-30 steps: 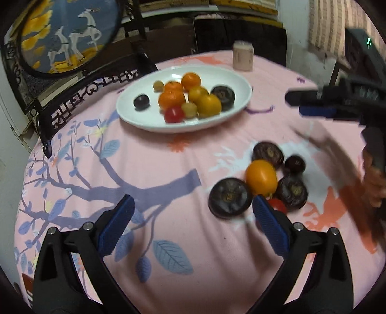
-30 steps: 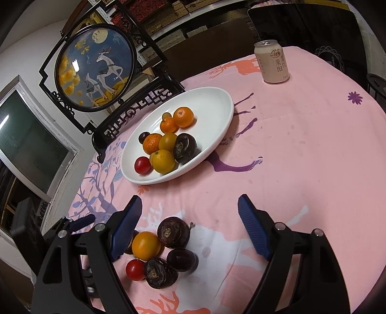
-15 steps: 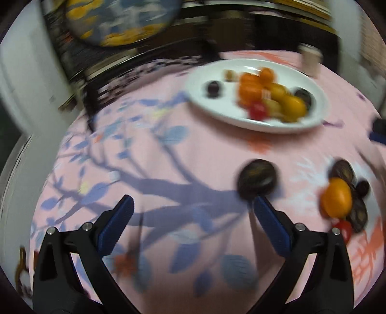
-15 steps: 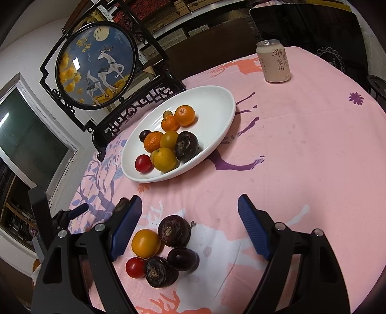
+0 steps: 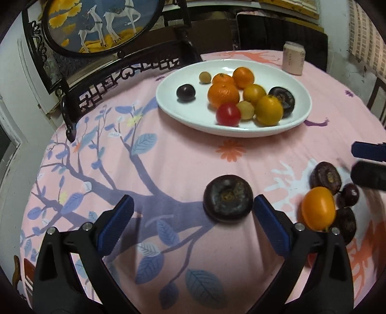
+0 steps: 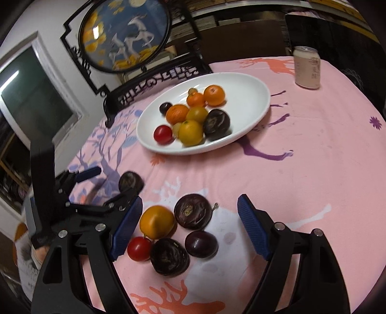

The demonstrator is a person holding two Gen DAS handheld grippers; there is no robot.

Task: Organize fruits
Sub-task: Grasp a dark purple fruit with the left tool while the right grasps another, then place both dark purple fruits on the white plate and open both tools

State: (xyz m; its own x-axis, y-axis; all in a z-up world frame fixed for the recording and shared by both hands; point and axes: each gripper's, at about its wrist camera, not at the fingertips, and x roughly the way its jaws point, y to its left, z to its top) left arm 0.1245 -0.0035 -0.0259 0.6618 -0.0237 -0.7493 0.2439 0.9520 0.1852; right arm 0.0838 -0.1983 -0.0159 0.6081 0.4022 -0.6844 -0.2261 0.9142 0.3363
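Both tongs spread wide, nothing clamped. Left gripper [image 5: 193, 218] low over the pink tablecloth [image 5: 168, 159], on the near side of the white plate [image 5: 168, 106], blue pads apart; lone dark wrinkled fruit [image 5: 228, 198] lying on the cloth between the fingertips, just beside the right-hand pad, contact impossible to tell. Right gripper [image 6: 189, 223] also released, hanging over a loose cluster on the cloth, on the near side of the white plate [image 6: 253, 96]: yellow-orange fruit [image 6: 156, 221], small red tomato [image 6: 139, 248], two dark wrinkled fruits [image 6: 193, 211] and [image 6: 168, 257], and a smooth dark plum [image 6: 201, 244], all touching or nearly touching one another, lying between the pads with none pressed.

Same cluster seen from the left wrist camera to the right of the lone dark fruit, well apart from the plate. Lone dark fruit [image 6: 131, 182] seen from the right wrist camera too, left of the cluster, partly hidden behind the left gripper's finger.

On the plate: three oranges, two yellow-orange fruits, one red tomato, two small pale fruits, one small dark plum, one dark wrinkled fruit, grouped toward the middle. Pale drink can [image 6: 306, 67] upright on the cloth beyond the plate, to its right. Round deer screen [image 5: 96, 21] in a dark carved stand behind the plate, at the table's far left edge.
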